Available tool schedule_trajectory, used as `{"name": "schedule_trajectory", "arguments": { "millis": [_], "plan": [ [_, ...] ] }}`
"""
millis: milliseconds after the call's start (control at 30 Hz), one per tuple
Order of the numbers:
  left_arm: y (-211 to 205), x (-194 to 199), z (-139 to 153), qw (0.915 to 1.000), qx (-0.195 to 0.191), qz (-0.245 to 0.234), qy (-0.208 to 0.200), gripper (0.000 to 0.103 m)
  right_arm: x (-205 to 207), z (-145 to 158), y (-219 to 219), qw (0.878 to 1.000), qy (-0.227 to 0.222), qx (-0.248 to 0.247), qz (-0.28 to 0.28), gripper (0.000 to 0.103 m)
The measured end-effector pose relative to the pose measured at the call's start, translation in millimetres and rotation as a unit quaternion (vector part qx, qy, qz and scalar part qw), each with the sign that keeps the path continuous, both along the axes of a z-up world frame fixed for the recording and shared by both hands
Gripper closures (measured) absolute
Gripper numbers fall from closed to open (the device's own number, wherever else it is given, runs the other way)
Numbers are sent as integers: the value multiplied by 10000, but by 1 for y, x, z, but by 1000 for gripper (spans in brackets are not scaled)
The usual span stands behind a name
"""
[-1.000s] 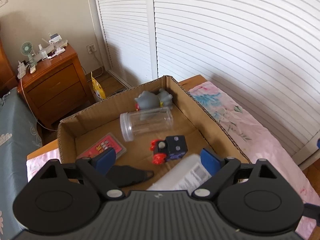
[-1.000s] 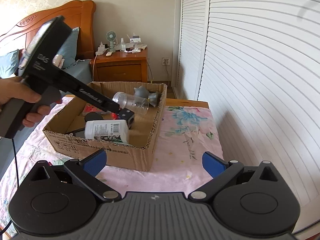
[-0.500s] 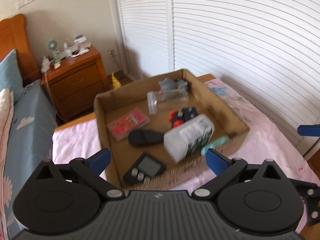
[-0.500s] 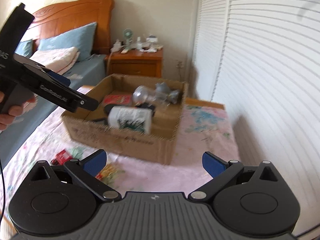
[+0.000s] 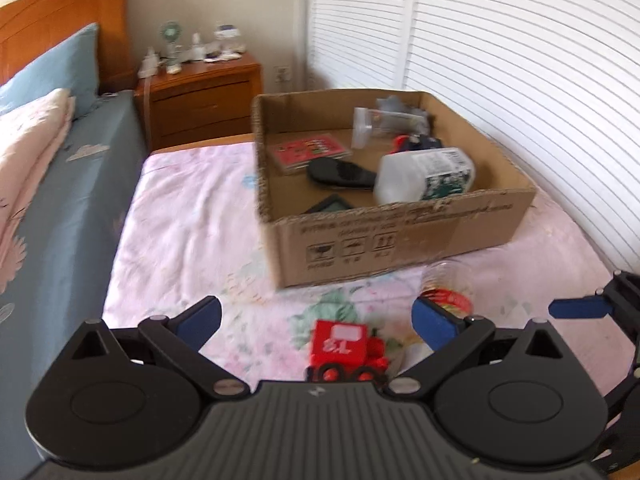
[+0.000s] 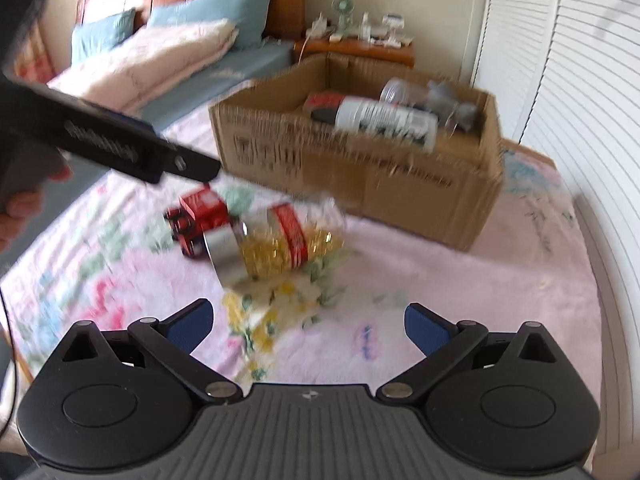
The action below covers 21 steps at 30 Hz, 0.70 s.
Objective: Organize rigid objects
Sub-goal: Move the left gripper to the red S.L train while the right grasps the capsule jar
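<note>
A cardboard box [image 5: 404,236] stands on the pink bedspread and holds a white bottle [image 5: 426,176], a clear jar [image 5: 370,126], a red card pack [image 5: 308,152], a black case and other items. In front of it lie a red toy truck [image 5: 344,350] and a clear jar with a red label and yellow filling [image 6: 286,242]. My left gripper [image 5: 316,320] is open and empty, just above the truck. My right gripper [image 6: 306,326] is open and empty, short of the jar. The box also shows in the right wrist view [image 6: 360,168].
The bed's blue sheet and pillows [image 5: 48,68] lie to the left. A wooden nightstand [image 5: 200,96] with small items stands behind the box. White louvred doors [image 5: 500,40] run along the right. The left gripper's body [image 6: 104,144] crosses the right wrist view.
Both grippers have pulled back from the box and lowered toward the bedspread. The white bottle stays in the box. The truck and the labelled jar have come into view.
</note>
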<state>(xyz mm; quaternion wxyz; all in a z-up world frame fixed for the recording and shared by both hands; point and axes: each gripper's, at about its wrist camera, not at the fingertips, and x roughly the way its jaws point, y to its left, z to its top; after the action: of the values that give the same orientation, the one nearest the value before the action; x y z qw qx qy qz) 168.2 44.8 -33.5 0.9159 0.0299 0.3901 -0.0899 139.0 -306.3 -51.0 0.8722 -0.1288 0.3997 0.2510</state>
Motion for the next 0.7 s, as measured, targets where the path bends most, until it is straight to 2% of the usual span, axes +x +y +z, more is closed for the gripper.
{"name": "schedule_trajectory", "arguments": {
  "millis": [100, 267, 433, 700],
  "plan": [
    [6, -8, -4, 9996, 115, 241, -78, 2, 2, -9, 2, 9999, 63, -68, 40, 0],
    [21, -16, -11, 9992, -107, 383, -41, 2, 10, -20, 3, 9996, 187, -174, 87, 0],
    [24, -20, -16, 9995, -131, 297, -24, 2, 16, -23, 4, 9995, 139, -107, 247, 0],
    [29, -22, -26, 9993, -372, 30, 84, 2, 28, -24, 3, 9959, -13, 27, 903, 0]
  ]
}}
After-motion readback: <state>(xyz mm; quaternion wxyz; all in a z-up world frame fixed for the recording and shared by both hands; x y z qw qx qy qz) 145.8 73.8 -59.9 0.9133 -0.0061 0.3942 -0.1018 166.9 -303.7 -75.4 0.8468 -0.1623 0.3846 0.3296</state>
